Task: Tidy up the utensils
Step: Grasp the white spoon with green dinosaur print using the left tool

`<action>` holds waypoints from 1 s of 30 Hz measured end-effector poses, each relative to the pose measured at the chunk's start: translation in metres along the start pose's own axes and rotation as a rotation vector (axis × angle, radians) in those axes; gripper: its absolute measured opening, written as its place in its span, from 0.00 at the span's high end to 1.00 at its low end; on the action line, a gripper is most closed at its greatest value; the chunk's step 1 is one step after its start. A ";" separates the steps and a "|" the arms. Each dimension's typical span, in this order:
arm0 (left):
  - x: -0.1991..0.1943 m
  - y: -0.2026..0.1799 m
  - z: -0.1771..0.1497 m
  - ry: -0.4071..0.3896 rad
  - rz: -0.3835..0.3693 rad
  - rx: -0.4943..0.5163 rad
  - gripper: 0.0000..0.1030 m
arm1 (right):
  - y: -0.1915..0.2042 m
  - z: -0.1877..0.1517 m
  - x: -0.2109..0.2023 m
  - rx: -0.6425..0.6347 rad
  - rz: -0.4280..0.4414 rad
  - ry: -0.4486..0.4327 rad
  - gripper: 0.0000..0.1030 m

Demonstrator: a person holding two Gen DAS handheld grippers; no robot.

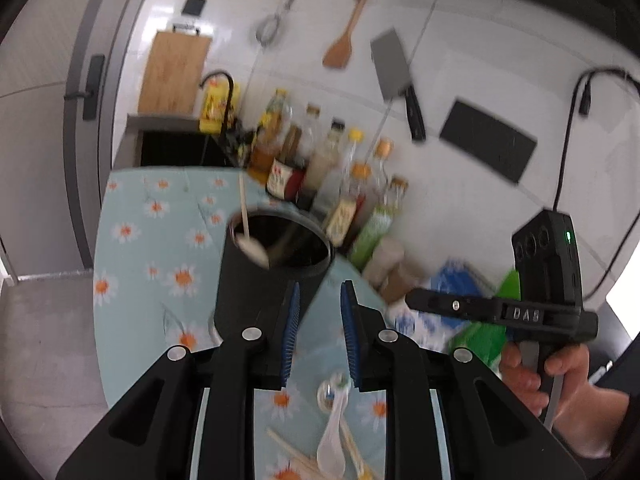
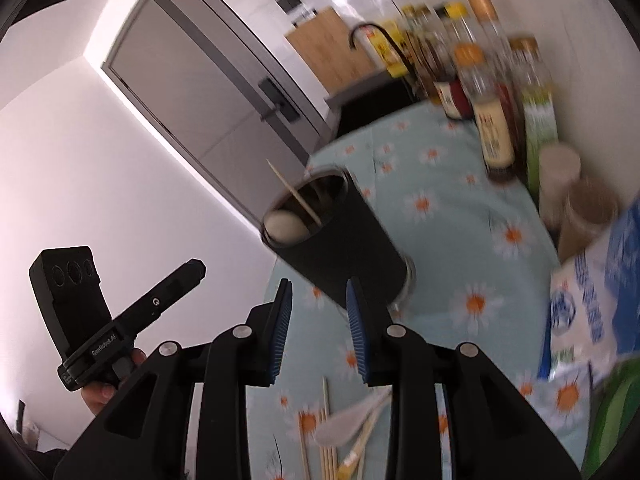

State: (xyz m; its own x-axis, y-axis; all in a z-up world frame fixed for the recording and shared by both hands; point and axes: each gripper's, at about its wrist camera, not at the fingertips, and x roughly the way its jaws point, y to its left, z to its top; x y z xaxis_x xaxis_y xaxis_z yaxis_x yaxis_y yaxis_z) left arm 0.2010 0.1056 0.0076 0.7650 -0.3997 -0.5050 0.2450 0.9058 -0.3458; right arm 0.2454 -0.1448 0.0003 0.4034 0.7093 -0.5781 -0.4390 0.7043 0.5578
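Note:
A black cylindrical holder (image 1: 276,276) (image 2: 344,252) stands on the daisy-print cloth, with a white spoon (image 1: 254,250) (image 2: 285,225) and a chopstick (image 1: 244,212) (image 2: 296,196) inside it. My left gripper (image 1: 321,286) hovers just in front of the holder, open, nothing between its blue pads. My right gripper (image 2: 319,285) is also open and empty, close to the holder's base. On the cloth below both grippers lie a loose white spoon (image 1: 332,440) (image 2: 344,424) and several chopsticks (image 1: 296,456) (image 2: 328,444). Each gripper shows side-on in the other's view, held by a hand (image 1: 568,384) (image 2: 100,396).
A row of sauce bottles (image 1: 340,176) (image 2: 492,120) lines the wall behind the holder. Blue and green packets (image 1: 460,292) (image 2: 592,308) sit to the right. A sink with a black tap (image 1: 224,96) lies beyond the cloth. A cleaver (image 1: 394,68) and a wooden spatula (image 1: 340,48) hang on the wall.

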 end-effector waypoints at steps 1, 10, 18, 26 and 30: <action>0.001 0.000 -0.005 0.013 0.003 0.003 0.80 | -0.004 -0.006 0.002 0.013 -0.005 0.013 0.71; 0.034 -0.004 -0.053 0.229 -0.032 0.052 0.80 | -0.030 -0.042 0.008 0.086 -0.023 0.078 0.71; 0.077 -0.013 -0.080 0.417 -0.083 0.130 0.72 | -0.061 -0.082 -0.006 0.195 -0.059 0.092 0.71; 0.121 -0.009 -0.102 0.634 -0.121 0.187 0.72 | -0.093 -0.117 -0.040 0.314 -0.090 0.061 0.71; 0.136 -0.005 -0.105 0.704 -0.109 0.213 0.72 | -0.103 -0.128 -0.053 0.349 -0.122 0.042 0.71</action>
State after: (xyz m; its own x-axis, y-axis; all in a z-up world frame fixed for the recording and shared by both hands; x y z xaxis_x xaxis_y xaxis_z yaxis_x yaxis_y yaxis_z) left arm 0.2413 0.0318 -0.1428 0.1840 -0.4200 -0.8887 0.4627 0.8347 -0.2987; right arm 0.1663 -0.2588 -0.1022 0.3996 0.6227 -0.6727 -0.0868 0.7562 0.6485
